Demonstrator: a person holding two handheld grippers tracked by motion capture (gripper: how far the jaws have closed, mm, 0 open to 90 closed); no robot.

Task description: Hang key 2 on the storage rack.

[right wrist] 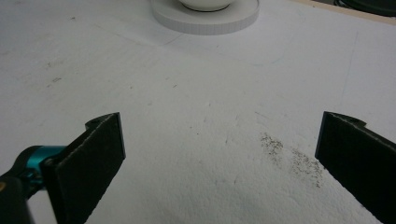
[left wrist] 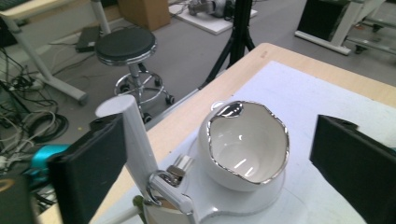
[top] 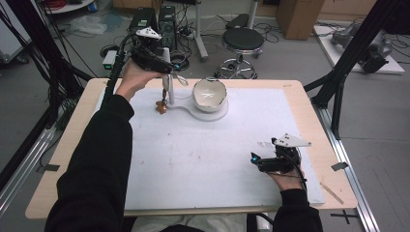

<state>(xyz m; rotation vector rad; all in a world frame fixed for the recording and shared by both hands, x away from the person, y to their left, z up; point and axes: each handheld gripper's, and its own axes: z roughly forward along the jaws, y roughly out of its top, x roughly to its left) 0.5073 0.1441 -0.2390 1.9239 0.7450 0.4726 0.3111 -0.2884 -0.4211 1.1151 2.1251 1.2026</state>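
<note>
White and shiny, the cup (top: 210, 94) sits tilted on a round white base (top: 215, 115) near the far edge of the table (top: 309, 116). A thin white post (top: 170, 82) stands up from an arm of that base, just left of the cup. A small brown thing (top: 160, 107) hangs low beside the post. The left gripper (top: 164, 67) is up at the top of the post. In the left gripper view its jaws are spread wide. The post (left wrist: 133, 135) rises just beside the left jaw and I cannot tell if they touch. The cup (left wrist: 245, 144) lies between the two jaws, a little farther off. No jaw presses on it. A metal clip (left wrist: 175, 170) sits on the post. The right gripper (top: 258, 162) rests low over the white mat (top: 193, 159), near the right front corner, well apart from the cup. Its jaws are spread wide too, with only bare mat (right wrist: 210, 121) between them. The base (right wrist: 205, 18) shows far ahead of it.
</note>
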